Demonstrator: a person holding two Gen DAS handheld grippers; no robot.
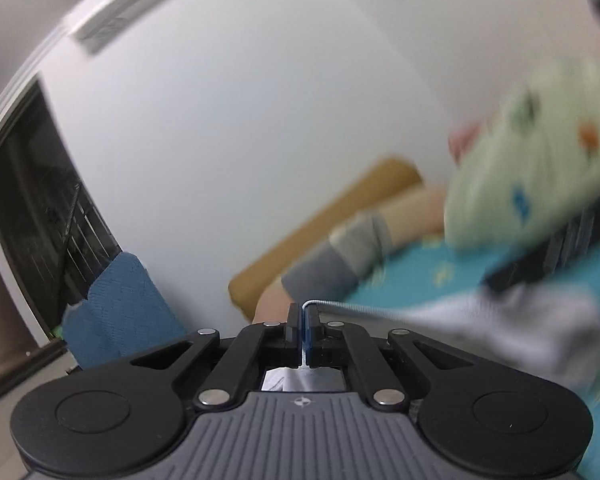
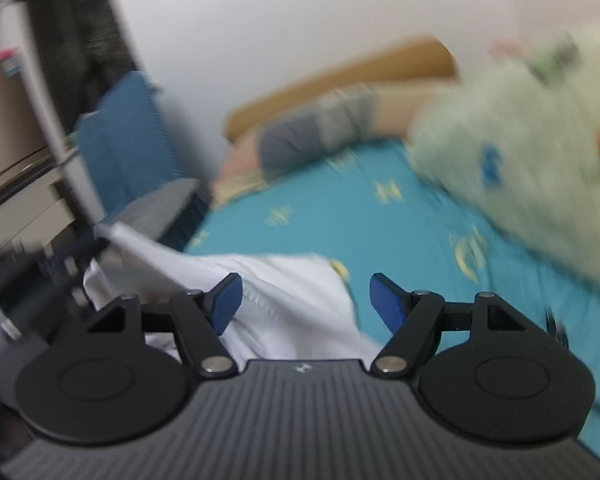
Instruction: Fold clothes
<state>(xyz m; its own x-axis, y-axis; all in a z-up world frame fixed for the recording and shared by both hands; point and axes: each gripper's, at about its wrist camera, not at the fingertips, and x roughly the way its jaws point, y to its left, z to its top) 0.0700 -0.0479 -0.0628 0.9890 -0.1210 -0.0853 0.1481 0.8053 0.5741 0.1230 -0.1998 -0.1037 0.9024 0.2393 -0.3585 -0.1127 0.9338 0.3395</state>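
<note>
White garment (image 1: pixel 500 332), seen from the left wrist camera: its hem is pinched between the closed jaws of the left gripper (image 1: pixel 301 320), and the cloth stretches away to the right, lifted above a teal bedsheet (image 1: pixel 420 276) with yellow motifs. The right gripper (image 1: pixel 548 256) shows as a blurred dark shape at the far end of the stretched cloth; whether it touches the cloth cannot be told here. Behind lie a pale green quilt (image 1: pixel 540 160) with coloured prints, a grey pillow (image 1: pixel 340 260) and a mustard-yellow headboard (image 1: pixel 324 228) against a white wall (image 1: pixel 260 100). A blue cloth (image 1: pixel 120 312) hangs at the lower left beside a dark window (image 1: pixel 40 200)

From the right wrist camera the picture is blurred. The right gripper (image 2: pixel 306 300) has its jaws spread wide, holding nothing. The white garment (image 2: pixel 276 304) lies between and below its blue fingertips (image 2: pixel 226 300), on the near left part of the teal bedsheet (image 2: pixel 380 232), and rises at the far left toward the blurred left gripper (image 2: pixel 84 256). The pale green quilt (image 2: pixel 520 160) fills the right side, with the grey pillow (image 2: pixel 312 128) and the headboard (image 2: pixel 340 76) beyond
</note>
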